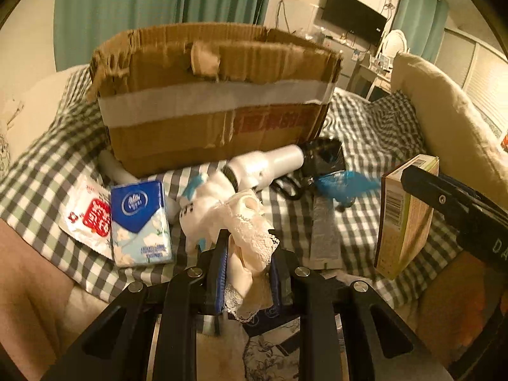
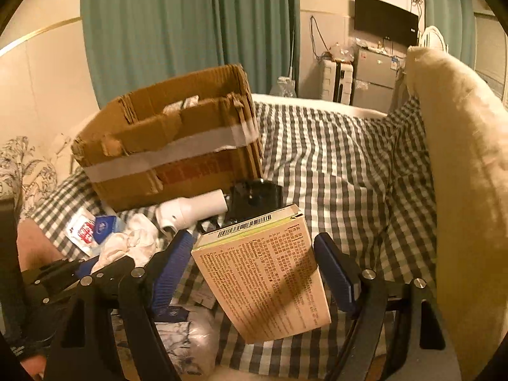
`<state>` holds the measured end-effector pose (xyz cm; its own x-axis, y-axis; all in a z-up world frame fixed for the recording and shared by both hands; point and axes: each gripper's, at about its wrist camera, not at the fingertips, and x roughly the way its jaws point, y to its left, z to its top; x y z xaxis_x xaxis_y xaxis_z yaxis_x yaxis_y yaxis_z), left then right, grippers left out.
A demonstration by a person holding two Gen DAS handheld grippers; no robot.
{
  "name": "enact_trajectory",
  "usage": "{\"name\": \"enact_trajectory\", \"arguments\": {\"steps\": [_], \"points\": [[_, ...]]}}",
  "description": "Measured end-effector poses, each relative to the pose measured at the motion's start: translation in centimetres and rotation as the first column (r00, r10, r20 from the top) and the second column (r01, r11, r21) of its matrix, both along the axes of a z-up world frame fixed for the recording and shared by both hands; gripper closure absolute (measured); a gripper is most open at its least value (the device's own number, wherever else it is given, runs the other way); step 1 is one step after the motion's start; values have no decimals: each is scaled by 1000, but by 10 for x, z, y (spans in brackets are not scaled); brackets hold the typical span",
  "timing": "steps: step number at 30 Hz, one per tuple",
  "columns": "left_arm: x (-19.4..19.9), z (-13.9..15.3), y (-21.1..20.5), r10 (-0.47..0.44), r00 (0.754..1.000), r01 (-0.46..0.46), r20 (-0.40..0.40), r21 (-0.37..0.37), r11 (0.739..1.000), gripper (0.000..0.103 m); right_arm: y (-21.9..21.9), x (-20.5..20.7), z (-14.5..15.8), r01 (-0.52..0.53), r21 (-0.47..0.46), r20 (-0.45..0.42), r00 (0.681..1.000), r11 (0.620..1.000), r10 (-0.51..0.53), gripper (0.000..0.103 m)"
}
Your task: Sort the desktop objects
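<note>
My left gripper is shut on a cream lace cloth and holds it just above the checked bedcover. My right gripper is shut on a tan printed carton, held tilted in the air; the carton also shows in the left wrist view. A torn cardboard box stands open behind, also seen in the right wrist view. In front of it lie a white hair dryer, a blue tissue pack, a red and white packet, a black item and a blue plastic bag.
A checked bedcover covers the surface. A beige cushion stands along the right. A grey flat strip lies beside the cloth. Green curtains hang behind, and a wall screen hangs at the far right.
</note>
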<state>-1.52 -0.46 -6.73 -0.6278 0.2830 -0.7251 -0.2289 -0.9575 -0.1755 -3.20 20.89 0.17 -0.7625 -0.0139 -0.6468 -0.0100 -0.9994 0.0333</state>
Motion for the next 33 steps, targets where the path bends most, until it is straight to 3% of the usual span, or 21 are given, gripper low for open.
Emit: {"name": "enact_trajectory", "arguments": {"steps": [19, 26, 33], "points": [[8, 53, -7, 5, 996, 1, -89, 59, 998, 81, -21, 33, 51, -49, 8, -71, 996, 999, 49, 24], [7, 89, -4, -26, 986, 32, -162, 33, 999, 81, -34, 30, 88, -89, 23, -131, 987, 996, 91, 24], [-5, 128, -13, -26, 978, 39, -208, 60, 997, 81, -43, 17, 121, -126, 5, -174, 977, 992, 125, 24]]}}
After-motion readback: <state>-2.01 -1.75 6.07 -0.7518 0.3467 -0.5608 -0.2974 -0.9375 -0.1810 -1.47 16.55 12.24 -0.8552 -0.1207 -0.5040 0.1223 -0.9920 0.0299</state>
